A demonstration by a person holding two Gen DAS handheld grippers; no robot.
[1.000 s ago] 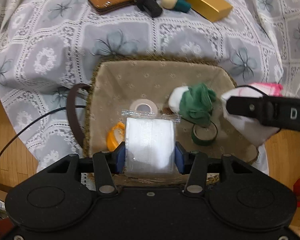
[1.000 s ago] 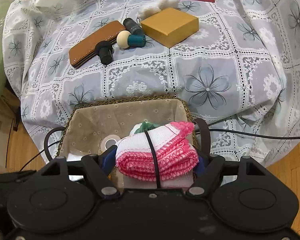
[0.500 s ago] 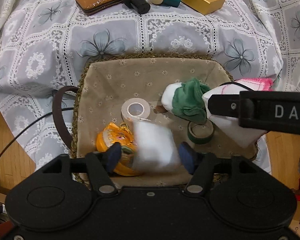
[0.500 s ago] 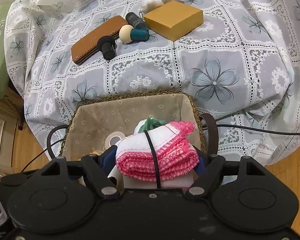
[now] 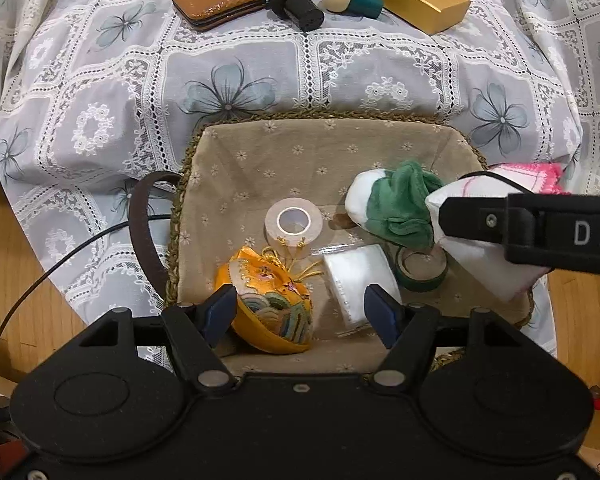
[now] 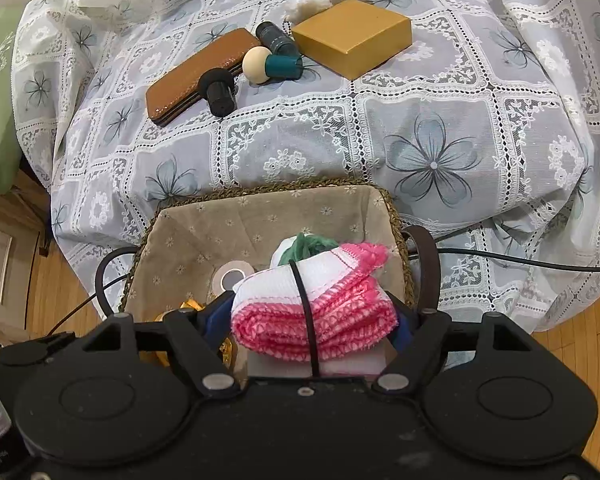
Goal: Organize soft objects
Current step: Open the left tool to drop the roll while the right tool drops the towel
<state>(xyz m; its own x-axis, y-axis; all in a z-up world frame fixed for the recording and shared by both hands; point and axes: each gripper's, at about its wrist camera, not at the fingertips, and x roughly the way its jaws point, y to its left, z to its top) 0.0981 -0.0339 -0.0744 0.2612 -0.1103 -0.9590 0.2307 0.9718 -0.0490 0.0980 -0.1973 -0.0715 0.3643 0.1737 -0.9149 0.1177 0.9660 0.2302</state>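
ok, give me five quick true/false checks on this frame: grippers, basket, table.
1. The left gripper is open and holds nothing. True.
2. The right gripper is clamped on a folded pink and white cloth. True.
3. The clear packet of white pads lies on the tablecloth outside the basket. False: it lies inside the basket, beside the orange pouch.
4. The basket holds two rolls of tape. True: a pale one and a green one.
5. The gold box sits in the basket. False: it is on the tablecloth beyond it.
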